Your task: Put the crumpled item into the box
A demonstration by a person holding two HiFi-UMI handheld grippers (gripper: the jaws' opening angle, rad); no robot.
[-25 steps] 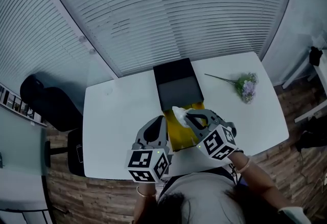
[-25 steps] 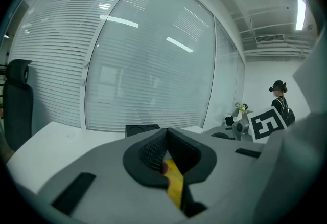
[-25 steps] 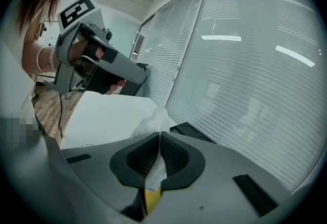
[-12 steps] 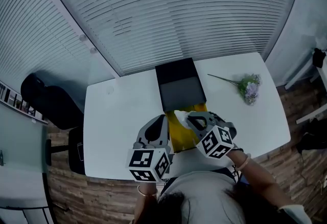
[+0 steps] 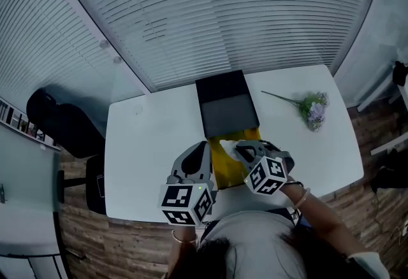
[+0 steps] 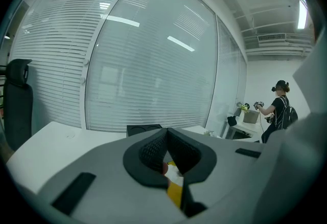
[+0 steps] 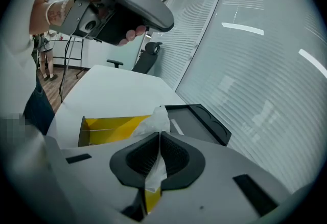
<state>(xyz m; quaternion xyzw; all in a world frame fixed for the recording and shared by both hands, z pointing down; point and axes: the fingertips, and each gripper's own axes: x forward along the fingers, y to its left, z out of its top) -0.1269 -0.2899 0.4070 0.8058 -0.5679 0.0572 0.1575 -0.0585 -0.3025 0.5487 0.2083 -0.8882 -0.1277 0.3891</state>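
The box (image 5: 228,163) lies open on the white table (image 5: 146,144), yellow inside (image 7: 110,126), with its black lid (image 5: 223,106) swung back toward the window. My right gripper (image 7: 159,136) is shut on the crumpled white item (image 7: 156,120), a wad of thin paper or film that sticks out past the pads. In the head view the crumpled item (image 5: 226,145) hangs over the box's far end at my right gripper (image 5: 237,146). My left gripper (image 5: 202,148) hovers by the box's left wall. Its jaws (image 6: 166,138) are shut with nothing between them.
A small bunch of purple flowers (image 5: 313,107) lies at the table's back right. A black office chair (image 5: 57,125) stands off the left side. Window blinds (image 5: 210,10) run behind the table. Far off in the left gripper view stands a person (image 6: 280,110).
My right gripper has sunk slightly toward the yellow box with the crumpled item still in it. The left gripper has hardly moved.
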